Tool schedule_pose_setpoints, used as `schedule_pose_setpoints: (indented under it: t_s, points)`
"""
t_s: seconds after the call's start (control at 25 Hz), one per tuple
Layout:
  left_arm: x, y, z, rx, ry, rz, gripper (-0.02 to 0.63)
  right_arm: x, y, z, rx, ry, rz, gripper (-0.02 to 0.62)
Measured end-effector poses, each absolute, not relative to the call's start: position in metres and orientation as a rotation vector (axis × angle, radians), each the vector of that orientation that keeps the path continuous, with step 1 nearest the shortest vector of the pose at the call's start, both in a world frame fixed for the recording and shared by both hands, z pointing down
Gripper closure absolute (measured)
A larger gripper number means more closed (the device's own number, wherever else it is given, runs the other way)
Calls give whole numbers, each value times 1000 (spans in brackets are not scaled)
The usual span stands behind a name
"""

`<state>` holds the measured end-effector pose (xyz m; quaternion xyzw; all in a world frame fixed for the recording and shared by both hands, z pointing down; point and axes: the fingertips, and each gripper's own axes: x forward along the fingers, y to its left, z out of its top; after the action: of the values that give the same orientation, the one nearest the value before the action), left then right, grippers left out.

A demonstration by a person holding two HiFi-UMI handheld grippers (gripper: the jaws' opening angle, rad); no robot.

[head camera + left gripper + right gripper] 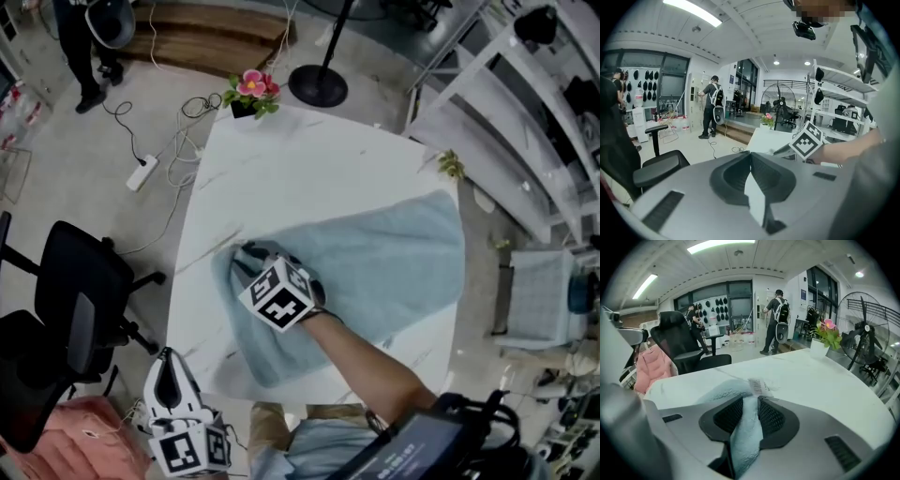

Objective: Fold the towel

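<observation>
A light blue towel (394,262) lies spread over the right half of the white table (300,159), with its left part bunched and lifted. My right gripper (251,255) is shut on the towel's left corner. In the right gripper view the blue cloth (745,437) is pinched between the ribbed pads (771,416), and a white label (758,386) sticks out just past them. My left gripper (169,361) hangs off the table's near left corner, shut with nothing in it. In the left gripper view its jaws (751,157) meet, and the right gripper's marker cube (806,139) shows ahead.
A flower pot (251,94) stands at the table's far corner. A black office chair (75,291) and a pink garment (84,436) are on the left. A power strip (142,173) with cables lies on the floor. White shelving (525,112) is at the right, a fan base (319,84) behind.
</observation>
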<state>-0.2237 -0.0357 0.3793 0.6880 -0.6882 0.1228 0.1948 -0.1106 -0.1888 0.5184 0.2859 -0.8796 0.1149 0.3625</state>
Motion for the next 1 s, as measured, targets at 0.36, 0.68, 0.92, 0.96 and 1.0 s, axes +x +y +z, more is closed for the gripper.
schedule_pose_setpoints:
  t_s: [0.36,0.68,0.92,0.96,1.0]
  points:
    - [-253,-31,380,1884,-1956,330,597,-161,-231,516,744,-2274,258,482]
    - [-206,-36,401,2027,-1755,335,597,-144,-209,438,794,-2502,423,410]
    - [-132,-43,434,2211,-1440,375,597,-65,-122,448,914,-2390,438,460]
    - [-121,-41,440,2231,-1388,400,597,-54,-104,456,921,-2362,459,473]
    - [-111,-38,447,2249,-1334,437,597,-44,-85,466,923,-2333,481,482]
